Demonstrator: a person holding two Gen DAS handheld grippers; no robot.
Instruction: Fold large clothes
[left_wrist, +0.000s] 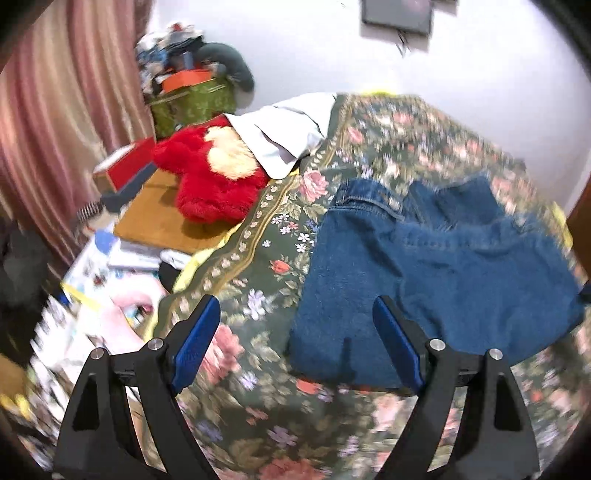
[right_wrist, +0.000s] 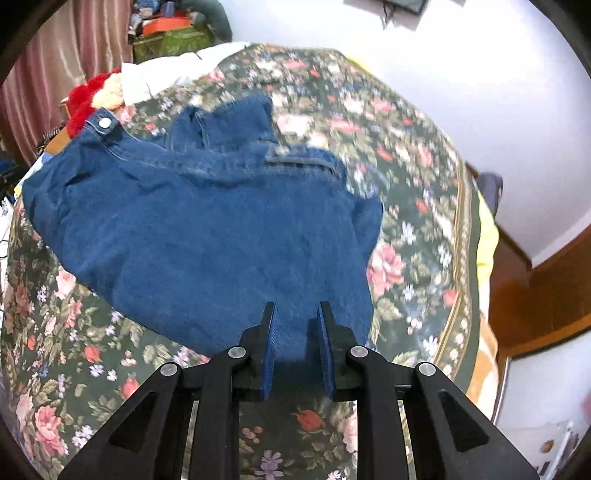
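Folded blue jeans (left_wrist: 424, 266) lie on a bed with a dark green floral bedspread (left_wrist: 280, 258). In the right wrist view the jeans (right_wrist: 207, 229) fill the middle, waistband and metal button at the upper left. My left gripper (left_wrist: 295, 314) is wide open and empty, hovering over the near left edge of the jeans. My right gripper (right_wrist: 297, 317) is narrowly open, its blue pads (right_wrist: 271, 332) apart, straddling the near edge of the denim; I cannot tell if it touches the cloth.
A red plush toy (left_wrist: 210, 177) and a white pillow (left_wrist: 288, 129) lie at the bed's head. Left of the bed are a wooden board (left_wrist: 162, 218), boxes and papers (left_wrist: 110, 280). A pink curtain (left_wrist: 55, 122) hangs at left. Wooden furniture (right_wrist: 546, 295) stands right of the bed.
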